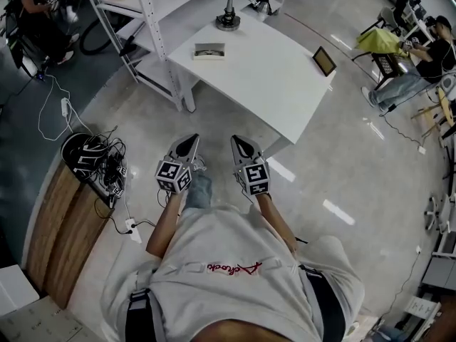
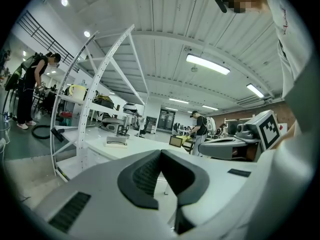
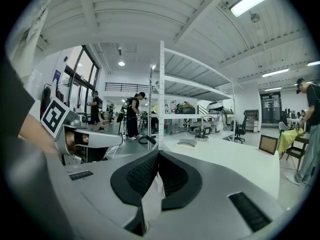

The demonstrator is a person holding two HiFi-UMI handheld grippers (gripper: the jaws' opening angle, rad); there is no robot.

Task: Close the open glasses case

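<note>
The glasses case [image 1: 209,50] lies on the white table [image 1: 271,84], far ahead of me; it is small and pale, and I cannot tell how its lid stands. It also shows as a flat case [image 2: 117,142] in the left gripper view and as a low shape [image 3: 187,143] in the right gripper view. My left gripper [image 1: 191,140] and right gripper [image 1: 235,140] are held side by side over the floor, well short of the table. Both point roughly level at it. The left gripper [image 2: 160,151] has its jaws together with nothing between them, and so does the right gripper [image 3: 158,152].
A small framed picture [image 1: 324,60] stands near the table's right edge and a black stand [image 1: 228,16] at its far end. A metal shelving rack [image 1: 153,20] adjoins the table's left. Tangled cables [image 1: 100,162] and a wooden bench [image 1: 60,226] lie left; a seated person [image 1: 427,55] is far right.
</note>
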